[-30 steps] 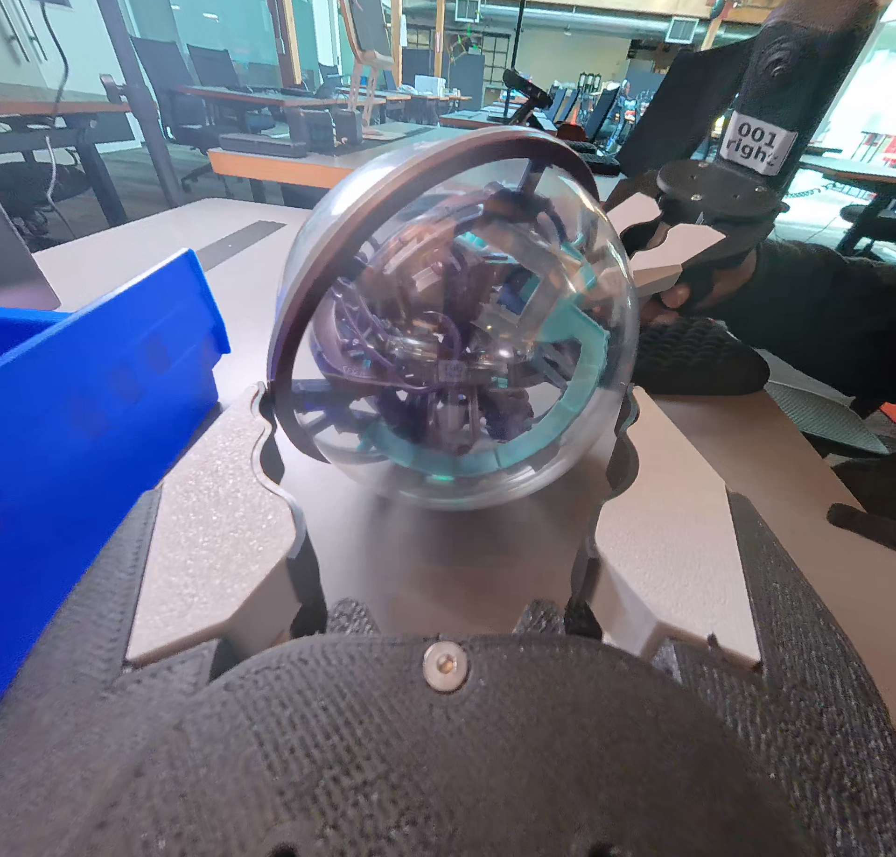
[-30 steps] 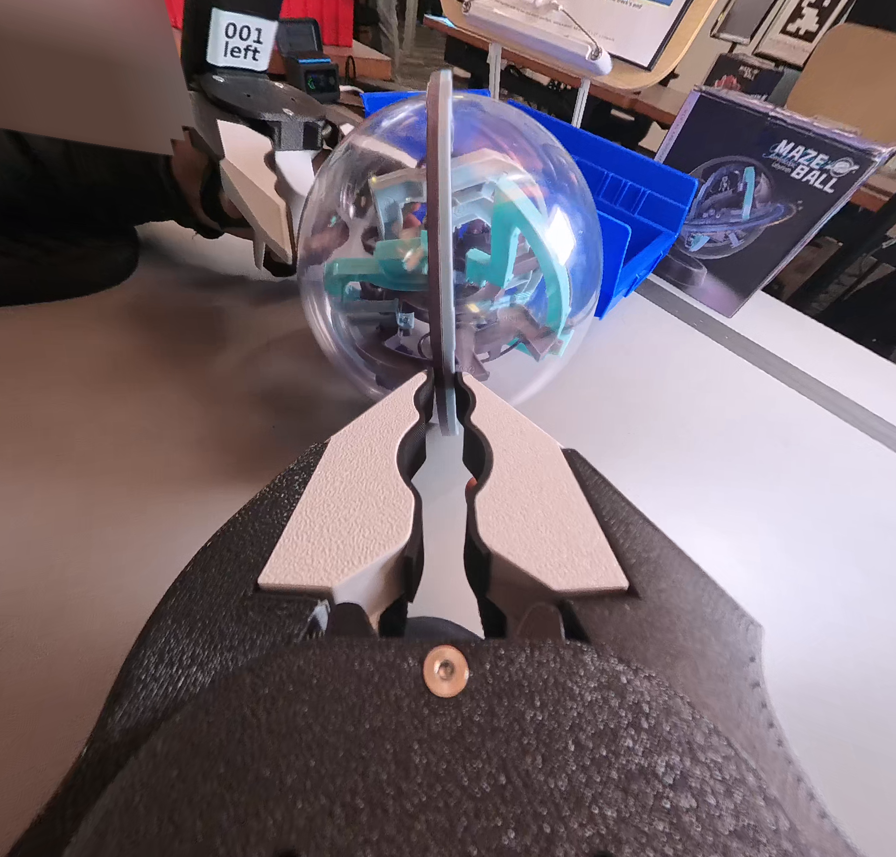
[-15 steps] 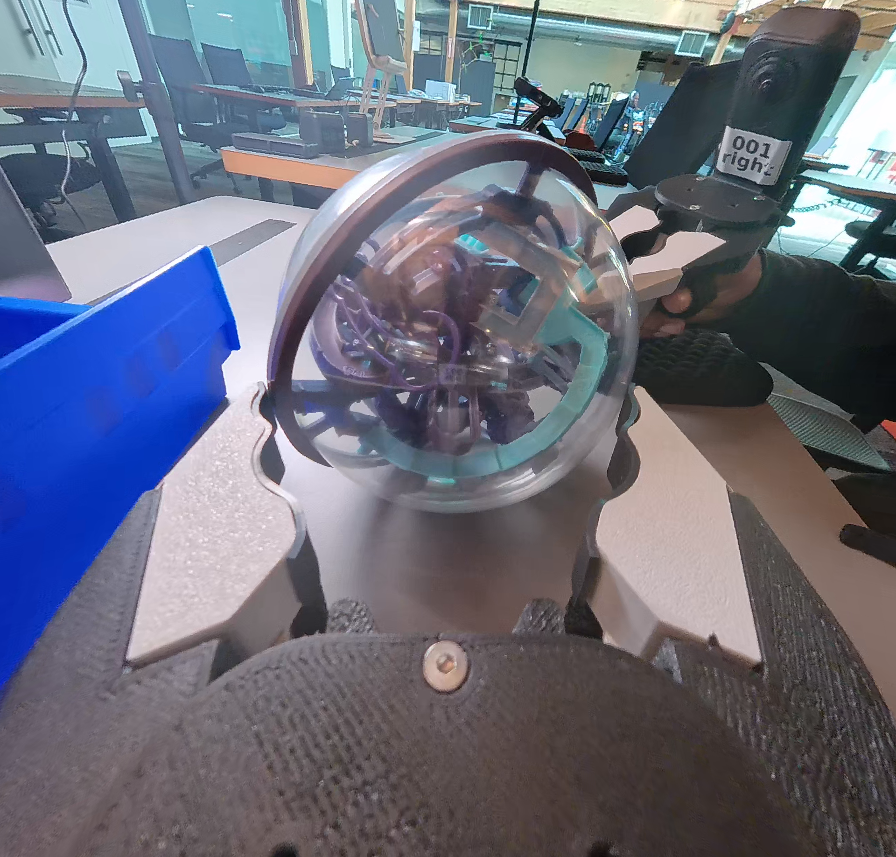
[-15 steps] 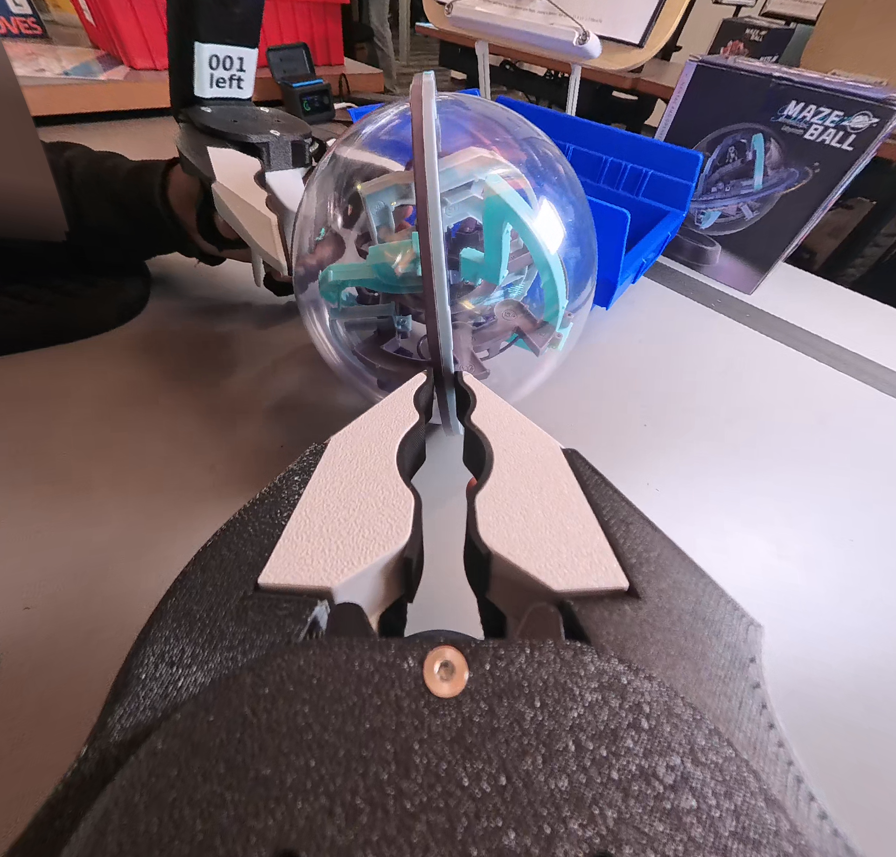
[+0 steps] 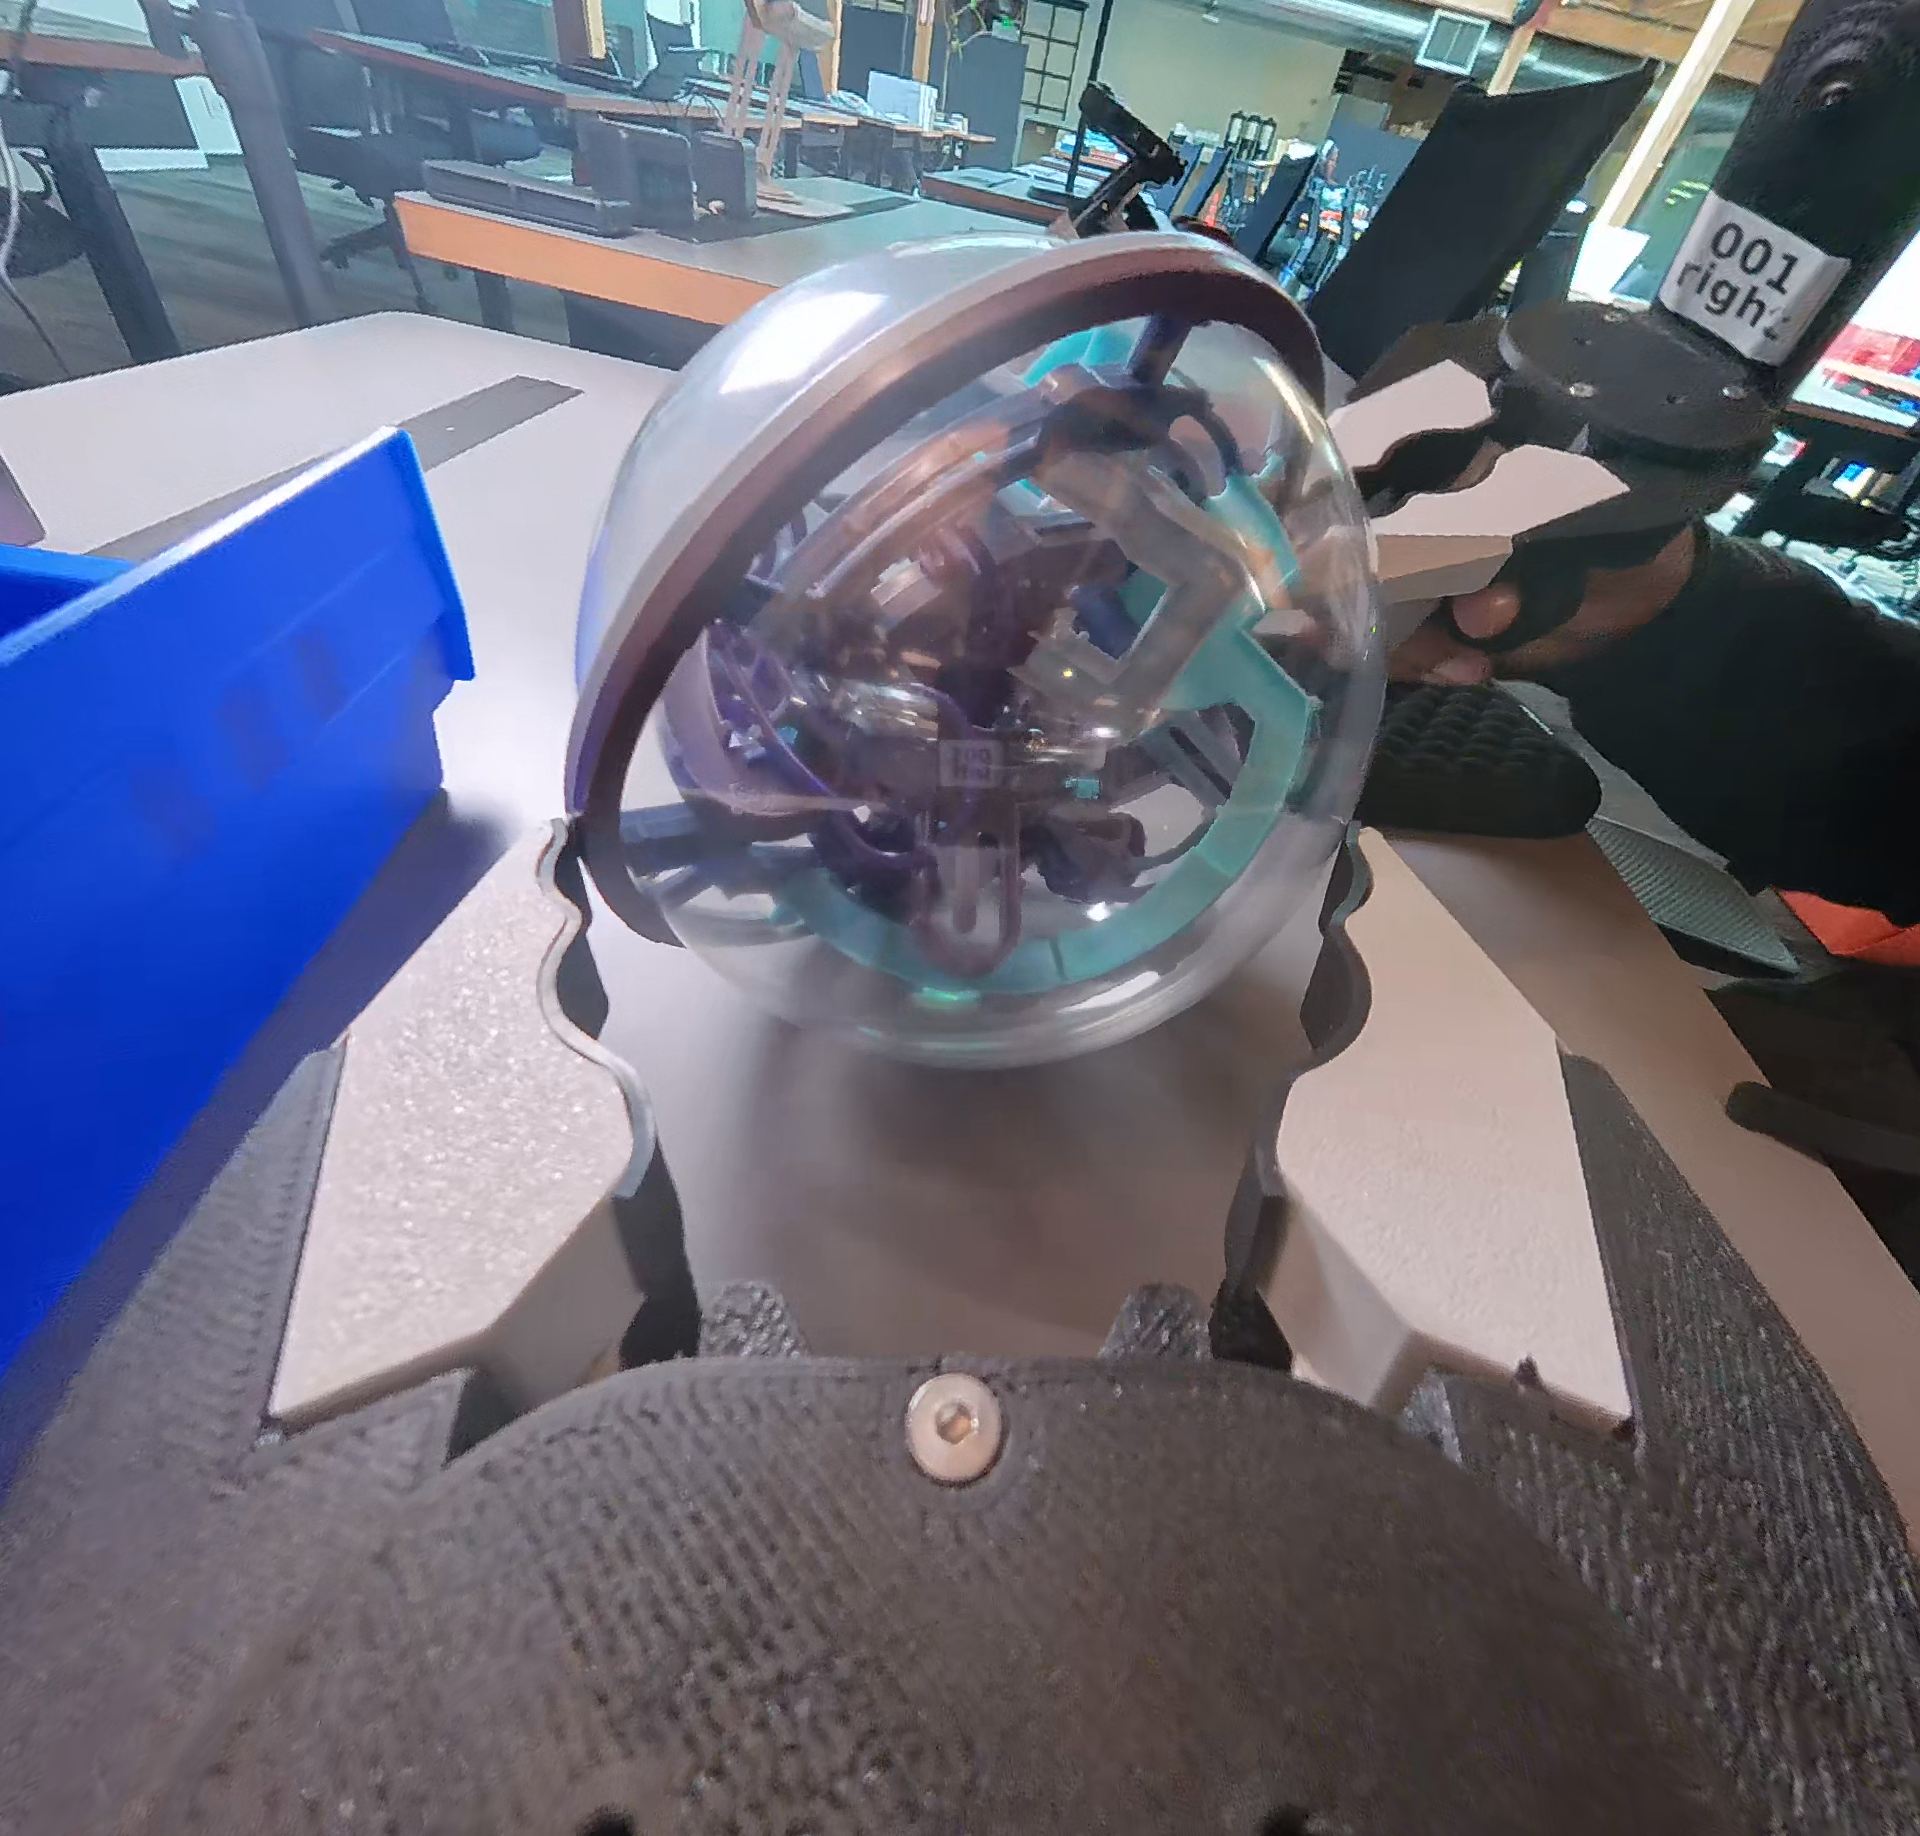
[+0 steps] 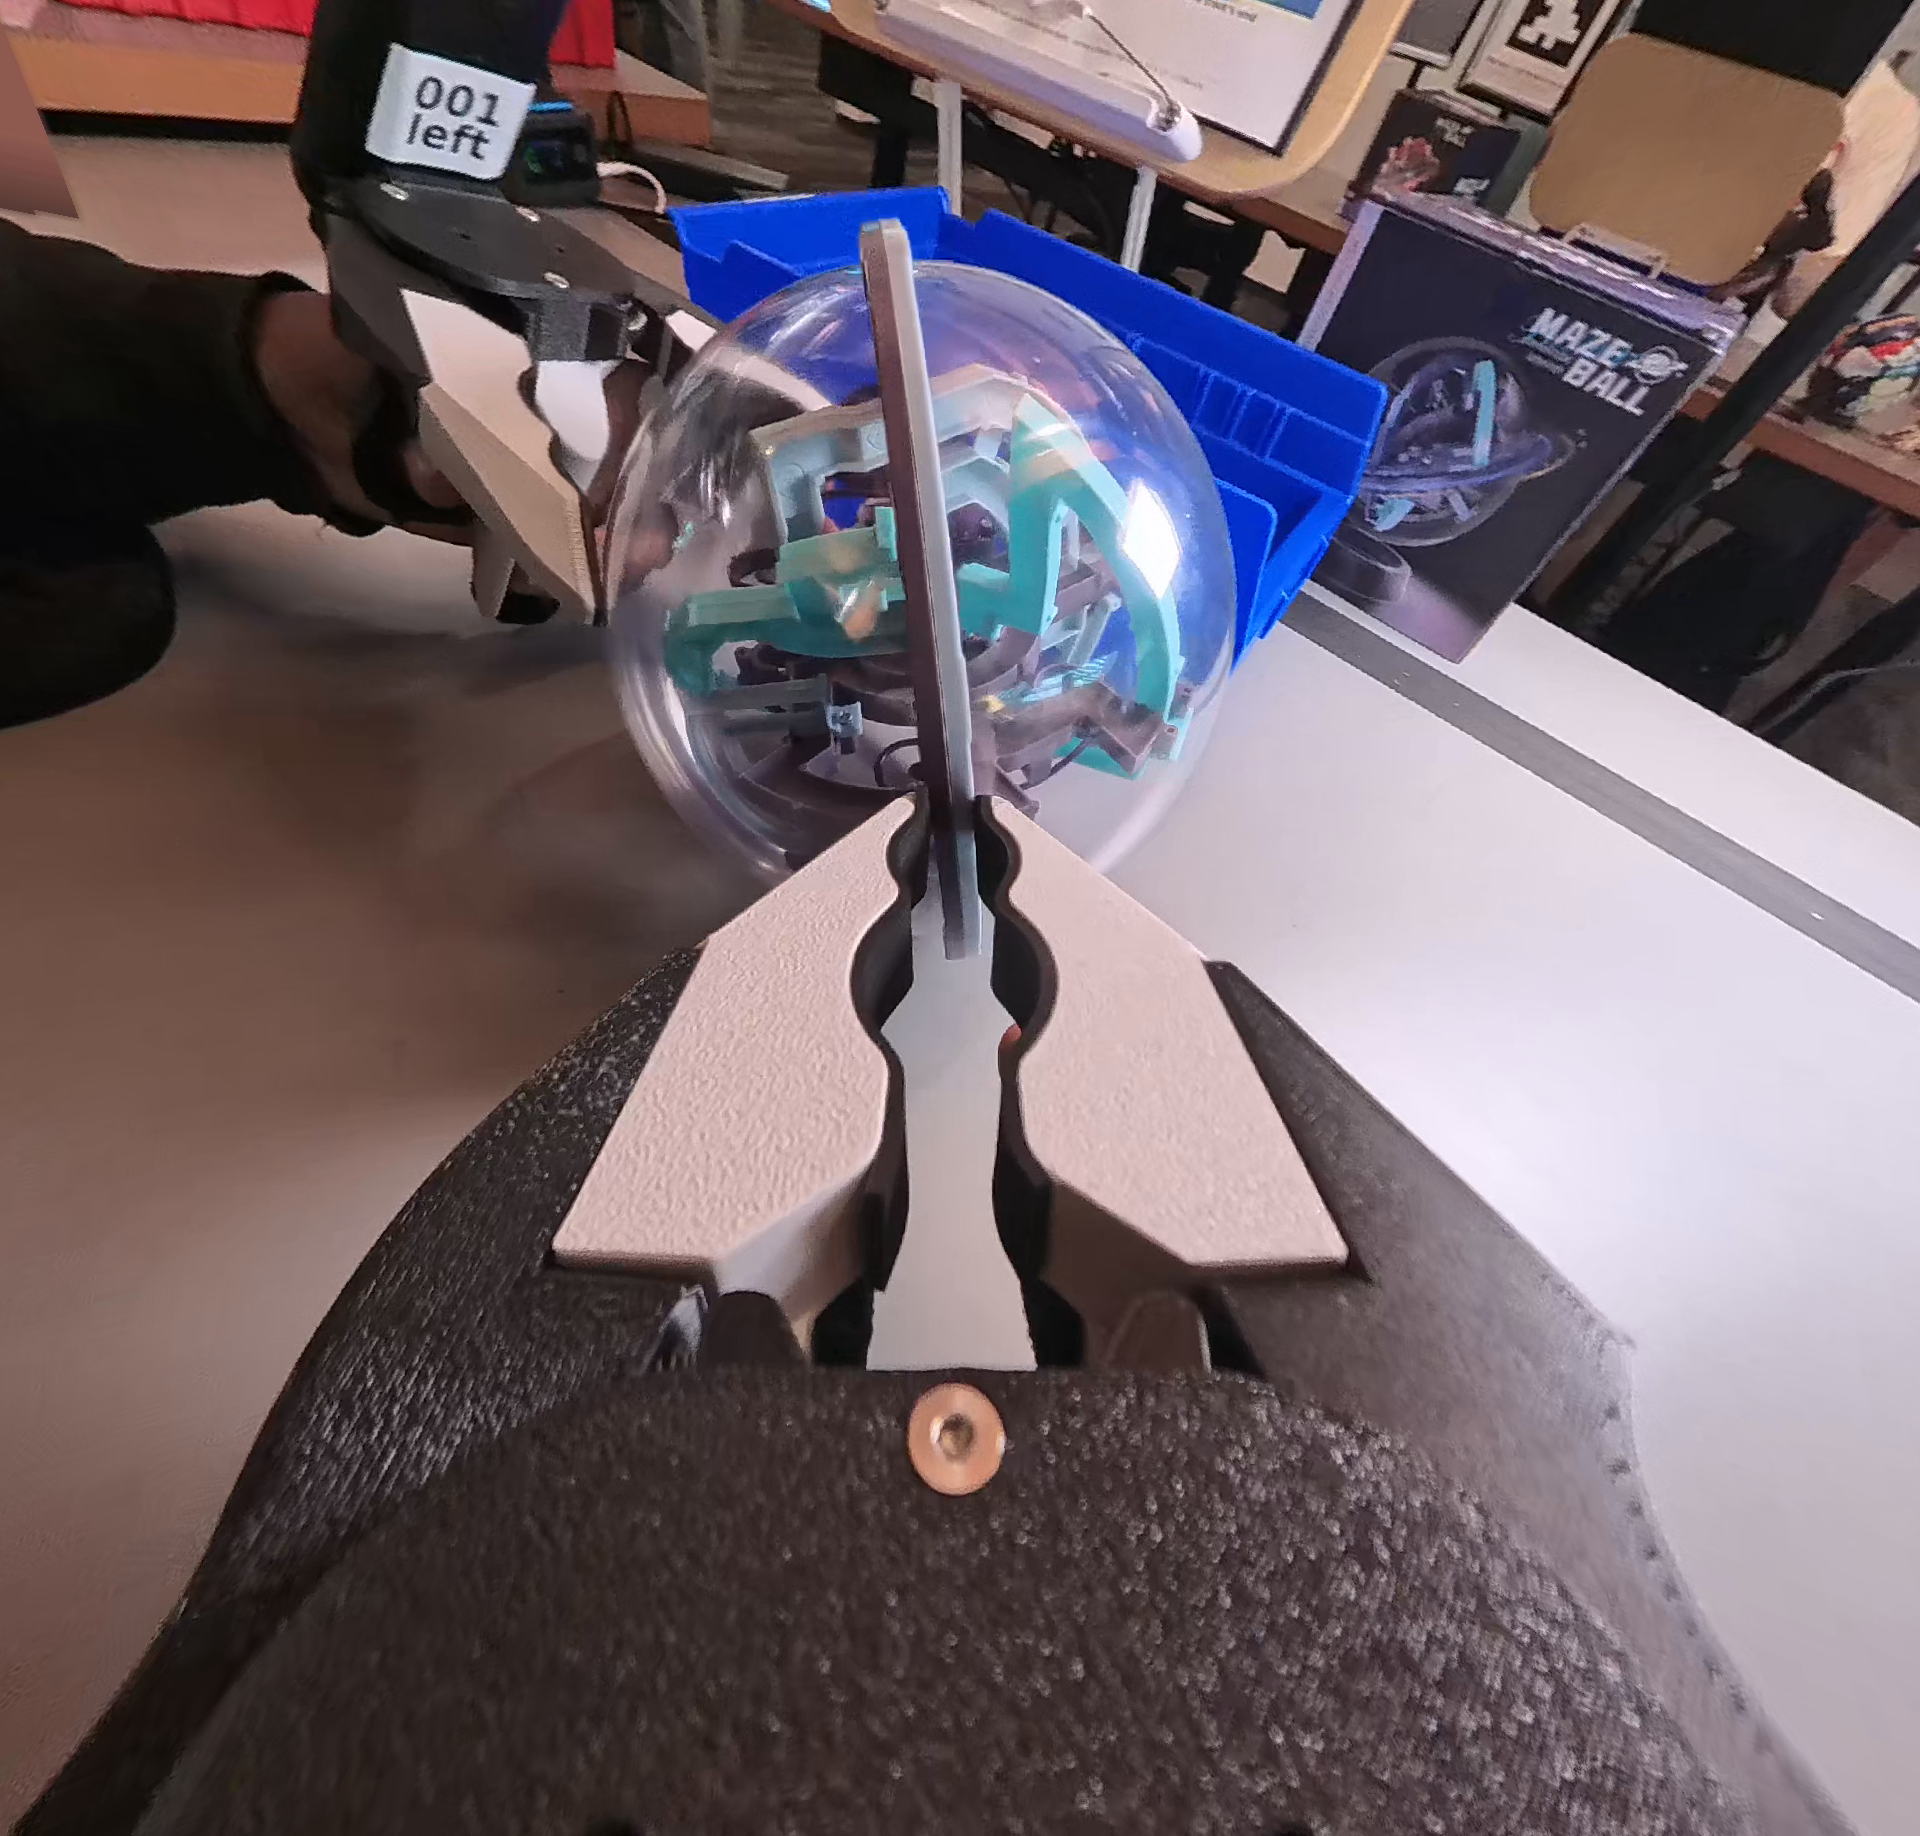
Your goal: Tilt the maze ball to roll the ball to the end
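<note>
**Now: maze ball held from two sides above the table**

Right now the maze ball [image 5: 977, 643] is a clear sphere with teal and purple tracks inside and a flat grey ring [image 6: 914, 539] around its middle. It hangs just above the pale table [image 6: 1455, 955], with a soft shadow beneath it. In the left wrist view the ring runs on a slant from lower left to upper right; in the right wrist view it stands nearly upright, edge-on, leaning slightly.

The left gripper [image 5: 956, 851] is spread wide, its two fingers [image 5: 468, 1059] set against opposite sides of the sphere: one tip meets the low end of the ring, the other lies against the clear shell. The right wrist view shows the same fingers touching the far-left side of the sphere.

The right gripper [image 6: 948, 820] is nearly closed, and its two pads pinch the near edge of the ring, which reaches down into the slot between them.

Just beyond the ball stands a blue bin [image 6: 1247, 373], and to the right of that a dark printed box [image 6: 1507, 415] stands on the table. A gloved hand [image 5: 1558, 602] holds the right gripper's handle. Whether the small ball inside has reached any track's end cannot be told.
</note>
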{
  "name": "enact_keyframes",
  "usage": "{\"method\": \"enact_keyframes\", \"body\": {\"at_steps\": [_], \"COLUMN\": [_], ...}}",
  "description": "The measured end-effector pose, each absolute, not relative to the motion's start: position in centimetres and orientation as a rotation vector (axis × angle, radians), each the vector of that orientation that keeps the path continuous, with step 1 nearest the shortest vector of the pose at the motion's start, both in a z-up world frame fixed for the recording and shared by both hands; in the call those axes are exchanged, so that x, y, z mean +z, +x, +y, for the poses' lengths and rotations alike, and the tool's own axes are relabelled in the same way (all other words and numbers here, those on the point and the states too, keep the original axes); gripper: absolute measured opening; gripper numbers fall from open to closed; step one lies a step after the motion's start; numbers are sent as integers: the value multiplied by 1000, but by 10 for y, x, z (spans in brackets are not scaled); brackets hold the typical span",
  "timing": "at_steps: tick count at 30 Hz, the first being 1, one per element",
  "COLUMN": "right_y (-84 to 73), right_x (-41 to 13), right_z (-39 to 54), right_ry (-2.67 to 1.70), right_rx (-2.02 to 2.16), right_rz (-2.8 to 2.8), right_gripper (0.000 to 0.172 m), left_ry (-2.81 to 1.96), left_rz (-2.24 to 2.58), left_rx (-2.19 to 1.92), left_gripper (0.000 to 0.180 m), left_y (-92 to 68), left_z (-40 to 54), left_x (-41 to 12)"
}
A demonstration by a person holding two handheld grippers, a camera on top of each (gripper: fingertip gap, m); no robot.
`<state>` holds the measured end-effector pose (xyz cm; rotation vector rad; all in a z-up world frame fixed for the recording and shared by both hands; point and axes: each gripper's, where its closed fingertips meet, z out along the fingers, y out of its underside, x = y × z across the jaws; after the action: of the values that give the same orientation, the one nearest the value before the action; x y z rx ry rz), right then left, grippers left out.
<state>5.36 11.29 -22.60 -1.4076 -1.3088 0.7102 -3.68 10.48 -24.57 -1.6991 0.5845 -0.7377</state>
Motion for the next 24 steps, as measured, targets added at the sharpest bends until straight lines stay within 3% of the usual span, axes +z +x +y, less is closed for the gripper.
{"method": "enact_keyframes", "body": {"at_steps": [6,14,24], "right_y": [48,41,39], "right_x": [-225,-226,-227], "right_z": [109,100,94], "right_ry": [-1457,-1484,-1471], "right_rx": [680,620,581], "right_rz": [-1226,-1187,-1134], "right_gripper": [5,5,5], "left_ry": [-1614,-1610,-1571], "left_rz": [508,543,546], "left_rx": [-718,-653,-653], "left_gripper": [118,123,115], "left_y": [-45,-43,-45], "left_z": [107,106,105], "left_x": [-225,-225,-220]}}
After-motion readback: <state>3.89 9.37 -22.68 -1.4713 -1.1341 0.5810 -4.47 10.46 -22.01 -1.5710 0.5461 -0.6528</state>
